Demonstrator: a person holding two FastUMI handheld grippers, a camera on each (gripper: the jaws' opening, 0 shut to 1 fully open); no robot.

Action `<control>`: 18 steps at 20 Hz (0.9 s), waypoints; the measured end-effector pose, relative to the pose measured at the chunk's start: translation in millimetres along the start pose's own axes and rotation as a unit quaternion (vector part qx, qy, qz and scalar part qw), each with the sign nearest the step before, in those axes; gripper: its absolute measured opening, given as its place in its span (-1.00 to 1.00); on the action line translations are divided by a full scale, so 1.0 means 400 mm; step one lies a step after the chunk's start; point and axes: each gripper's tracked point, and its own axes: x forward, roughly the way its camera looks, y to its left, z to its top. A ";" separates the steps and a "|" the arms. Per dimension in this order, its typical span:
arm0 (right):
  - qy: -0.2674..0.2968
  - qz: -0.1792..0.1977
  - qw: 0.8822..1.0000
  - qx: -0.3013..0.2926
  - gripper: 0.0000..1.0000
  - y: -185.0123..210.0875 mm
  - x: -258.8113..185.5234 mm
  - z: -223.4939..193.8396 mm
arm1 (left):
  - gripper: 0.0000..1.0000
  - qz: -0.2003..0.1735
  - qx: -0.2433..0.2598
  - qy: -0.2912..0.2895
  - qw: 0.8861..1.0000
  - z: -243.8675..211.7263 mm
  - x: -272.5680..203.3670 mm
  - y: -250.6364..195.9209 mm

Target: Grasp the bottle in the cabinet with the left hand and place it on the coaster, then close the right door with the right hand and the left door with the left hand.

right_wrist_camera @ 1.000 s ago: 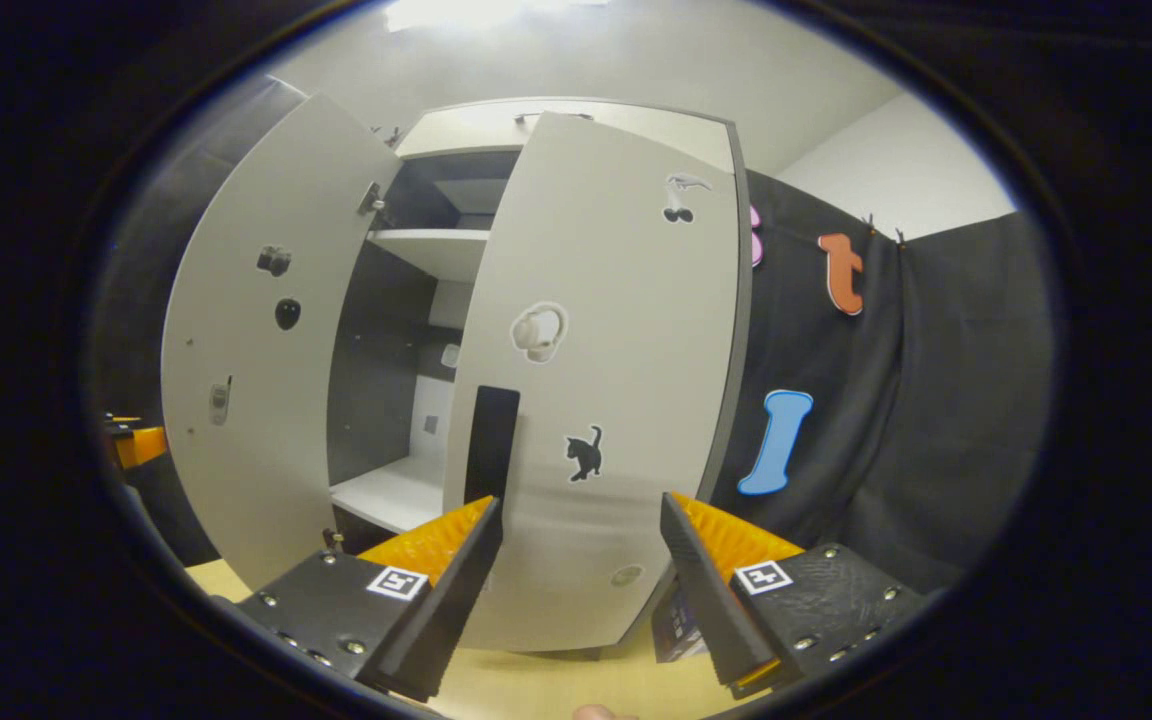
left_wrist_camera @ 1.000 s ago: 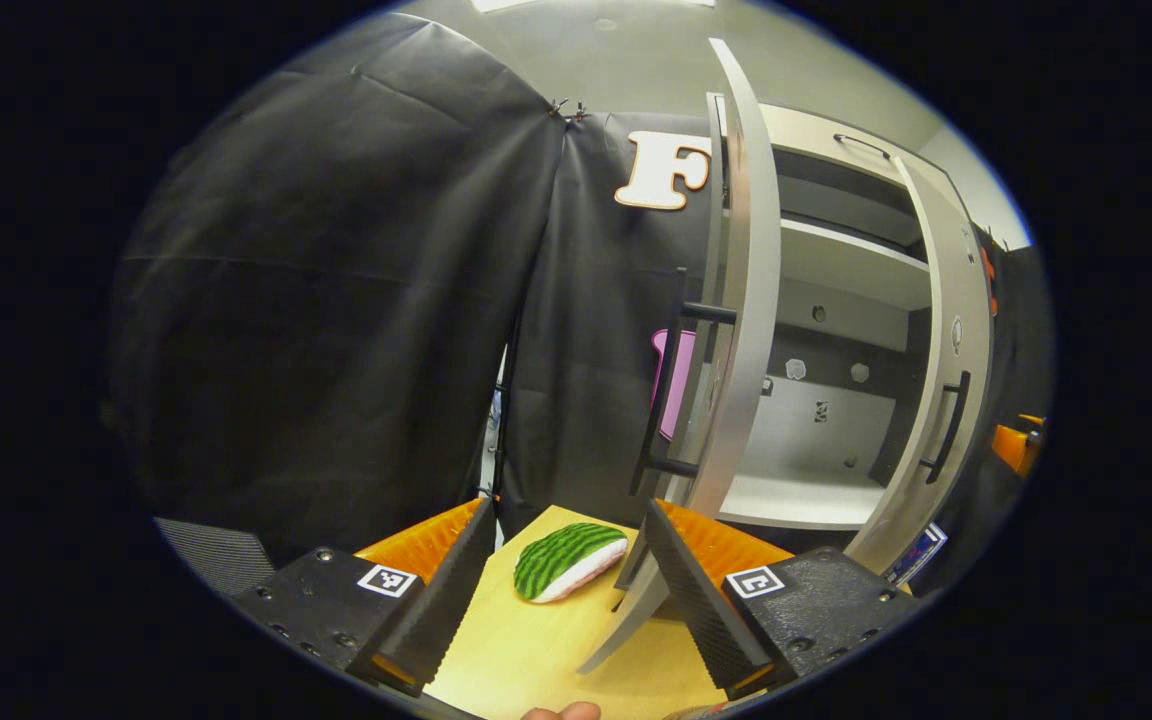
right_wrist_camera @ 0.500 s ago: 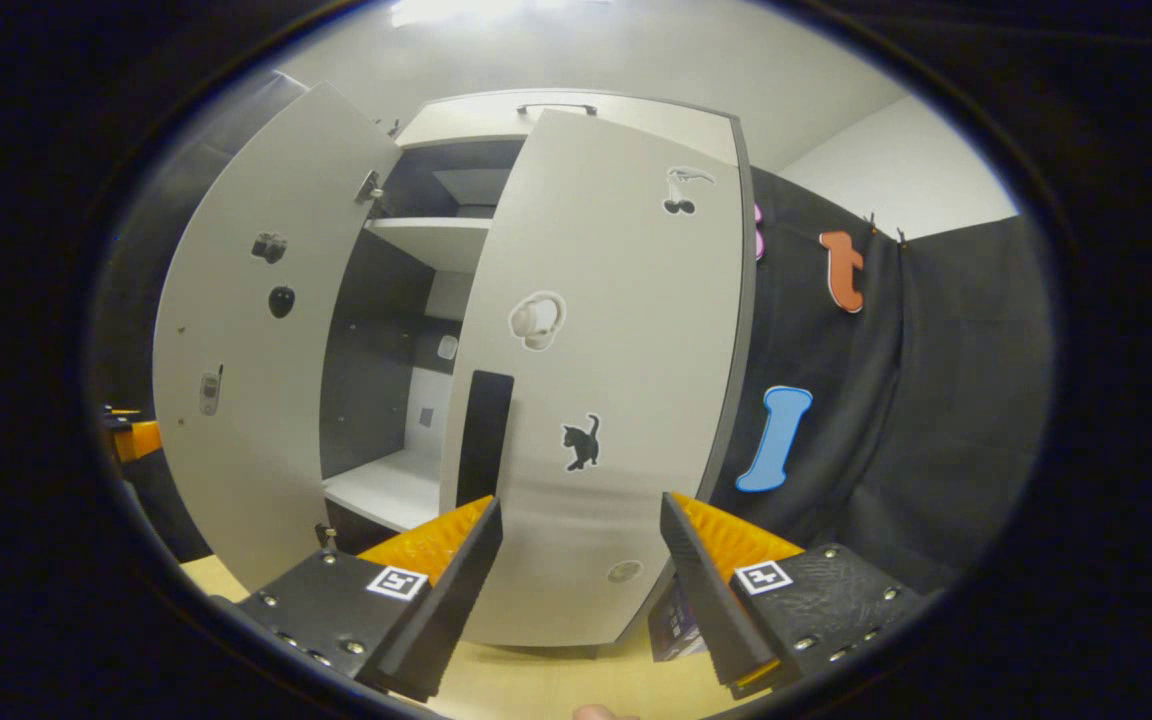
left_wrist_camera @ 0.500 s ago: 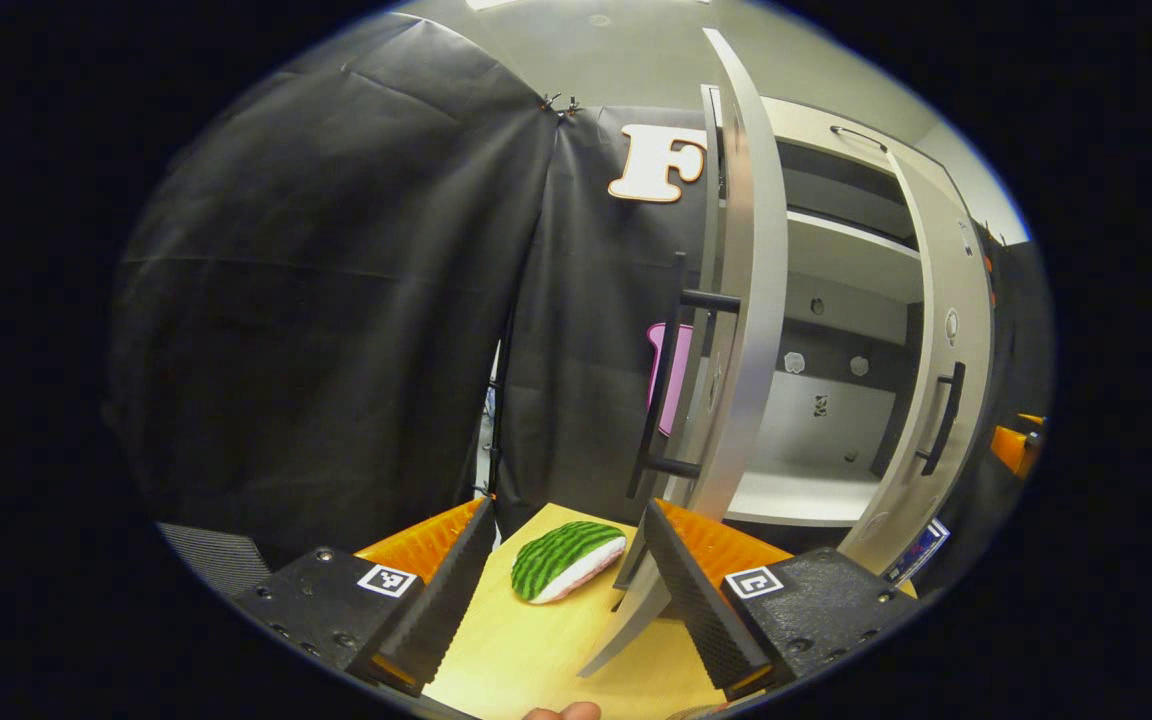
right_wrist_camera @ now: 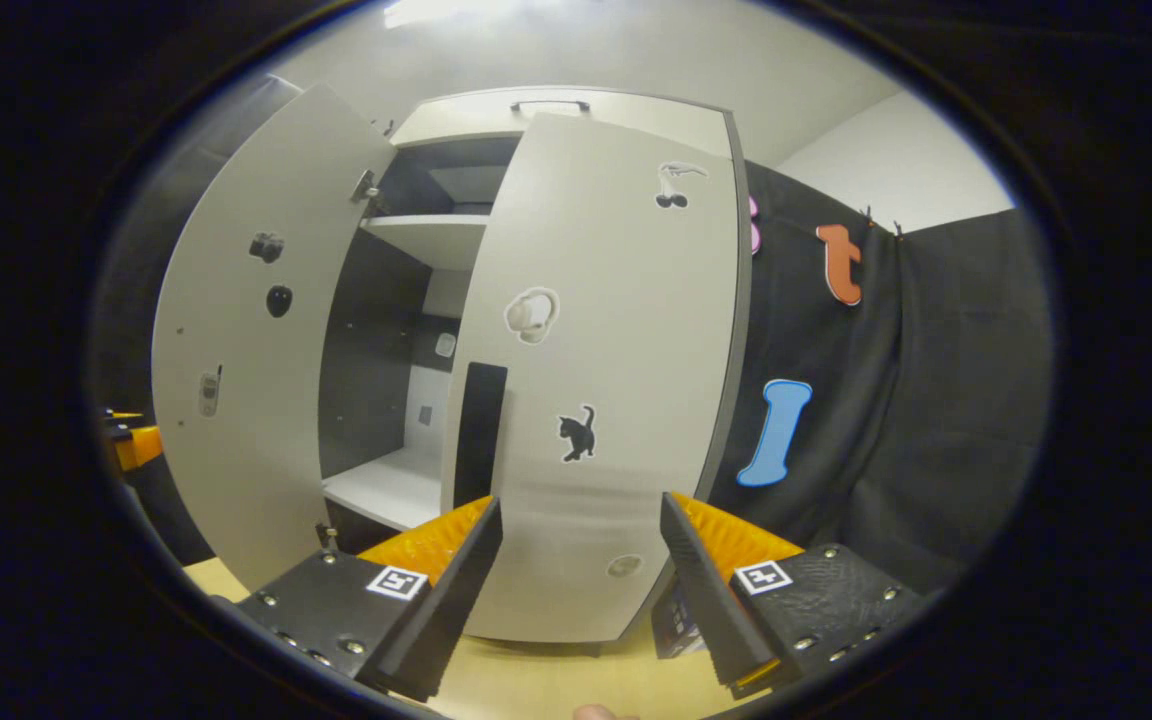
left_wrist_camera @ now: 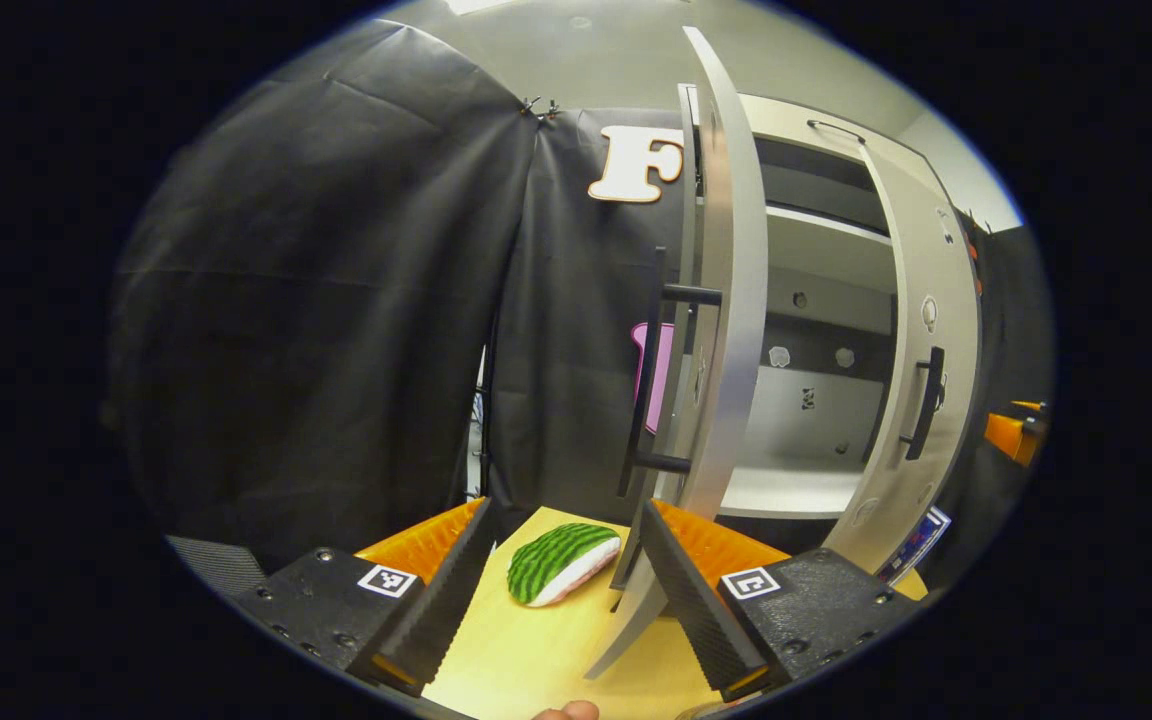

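The white cabinet stands with both doors ajar. In the left gripper view the left door [left_wrist_camera: 731, 300] shows edge-on with its black handle [left_wrist_camera: 651, 370]. My left gripper [left_wrist_camera: 561, 590] is open, low in front of that door, its right finger overlapping the door's bottom corner. The right door [left_wrist_camera: 921, 330] stands farther off. In the right gripper view the right door [right_wrist_camera: 606, 350], with stickers and a black handle [right_wrist_camera: 479, 420], faces me closely. My right gripper [right_wrist_camera: 576, 590] is open just before its lower part; contact cannot be told. The left door [right_wrist_camera: 246, 350] stands open at the left.
A watermelon-slice toy [left_wrist_camera: 561, 562] lies on the wooden table [left_wrist_camera: 536, 660] between my left gripper's fingers, farther ahead. The cabinet's lower shelf [right_wrist_camera: 386, 485] is bare. A small printed box [right_wrist_camera: 676, 620] sits at the cabinet's foot. Black cloth walls stand on both sides.
The right door has swung a little further toward shut, narrowing the gap into the cabinet. The left gripper view has shifted slightly, so the cabinet sits more to the left.
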 end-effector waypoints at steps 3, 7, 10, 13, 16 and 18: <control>0.001 0.000 1.000 0.001 0.92 -0.004 -0.005 -0.005 | 0.91 -0.006 -0.013 0.000 1.000 -0.005 -0.001 -0.010; 0.003 -0.005 1.000 0.001 0.92 -0.014 -0.013 -0.009 | 0.90 -0.011 -0.013 -0.001 1.000 -0.006 -0.003 -0.022; 0.004 -0.007 1.000 0.000 0.92 -0.023 -0.020 -0.014 | 0.90 -0.022 -0.009 -0.001 1.000 -0.007 -0.005 -0.038; 0.007 -0.010 1.000 -0.001 0.92 -0.031 -0.028 -0.021 | 0.91 -0.038 -0.011 0.001 0.999 -0.013 -0.009 -0.068; 0.008 -0.014 1.000 -0.004 0.93 -0.040 -0.038 -0.027 | 0.89 -0.054 -0.010 0.003 0.999 -0.017 -0.012 -0.101; 0.008 -0.018 1.000 -0.005 0.92 -0.050 -0.044 -0.029 | 0.89 -0.060 -0.005 0.004 0.998 -0.019 -0.011 -0.117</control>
